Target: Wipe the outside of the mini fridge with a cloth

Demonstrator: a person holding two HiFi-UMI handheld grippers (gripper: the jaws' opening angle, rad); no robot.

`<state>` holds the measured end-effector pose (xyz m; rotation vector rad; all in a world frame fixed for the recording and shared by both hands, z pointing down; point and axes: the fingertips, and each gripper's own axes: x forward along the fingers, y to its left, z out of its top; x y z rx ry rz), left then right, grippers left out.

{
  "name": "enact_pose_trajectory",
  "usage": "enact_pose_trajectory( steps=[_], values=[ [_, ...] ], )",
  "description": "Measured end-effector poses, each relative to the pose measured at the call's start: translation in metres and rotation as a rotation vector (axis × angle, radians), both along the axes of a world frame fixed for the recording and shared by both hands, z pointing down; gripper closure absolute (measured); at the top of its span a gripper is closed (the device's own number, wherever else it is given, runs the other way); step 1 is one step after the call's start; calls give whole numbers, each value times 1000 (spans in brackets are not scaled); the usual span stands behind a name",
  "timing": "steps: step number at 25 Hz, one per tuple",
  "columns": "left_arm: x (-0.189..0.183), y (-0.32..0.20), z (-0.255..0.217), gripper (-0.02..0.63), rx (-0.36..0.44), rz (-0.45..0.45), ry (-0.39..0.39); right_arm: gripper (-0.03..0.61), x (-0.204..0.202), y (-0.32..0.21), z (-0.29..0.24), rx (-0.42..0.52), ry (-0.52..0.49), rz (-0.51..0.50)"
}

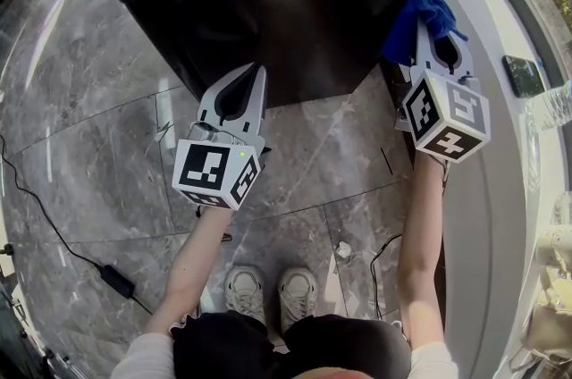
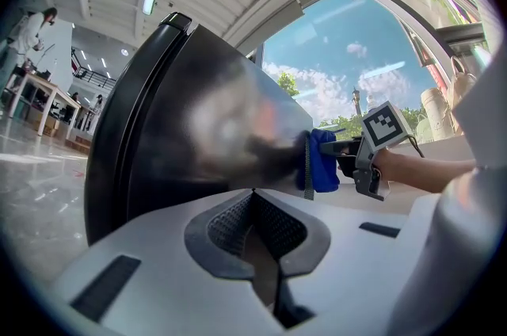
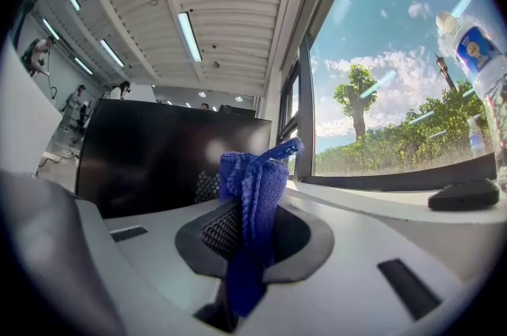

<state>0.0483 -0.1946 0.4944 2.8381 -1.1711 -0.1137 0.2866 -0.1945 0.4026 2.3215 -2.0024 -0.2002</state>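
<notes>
The right gripper (image 1: 435, 46) has its jaws squeezed tight on a blue cloth (image 1: 420, 18). The cloth is soft and fuzzy with a bumpy weave. It is bunched up, and one thin corner sticks up like a little tail in the right gripper view. In the head view the cloth sits at the upper right of the frame, against the side corner of the mini fridge (image 1: 295, 2).

The left gripper (image 1: 253, 75) has its jaws closed together with nothing between them. The pads (image 2: 230, 223) inside the jaws are black with a dotted rough skin, and the rest of the gripper is smooth white plastic. Its tips are right by the front of the fridge, near the middle of the head view. I cannot tell if they touch.

The mini fridge is a black box with a smooth, shiny skin that shows blurry bright spots. It fills the top middle of the head view.

The floor (image 1: 89, 154) is grey stone tiles with pale streaks. A thin black cable (image 1: 54, 230) with a small black block on it lies at the lower left. Two pale shoes (image 1: 268, 292) stand at the bottom middle. A white ledge (image 1: 496, 181) runs down the right side, with a flat dark thing (image 1: 523, 75) on it.
</notes>
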Motion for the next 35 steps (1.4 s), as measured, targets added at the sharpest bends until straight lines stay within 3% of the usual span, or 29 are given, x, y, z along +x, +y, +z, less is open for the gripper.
enact_pose_trajectory(
  steps=[19, 25, 31, 35],
  values=[
    [-22, -7, 4, 611, -4, -60, 12, 514, 29, 12, 13, 25, -104, 61],
    [-55, -4, 5, 611, -30, -119, 46, 514, -35, 30, 20, 28, -150, -79],
    [-106, 3, 3, 611, -38, -207, 51, 514, -126, 32, 20, 33, -184, -255],
    [-142, 5, -3, 611, -27, -271, 45, 514, -193, 18, 34, -16, -177, -386]
  ],
)
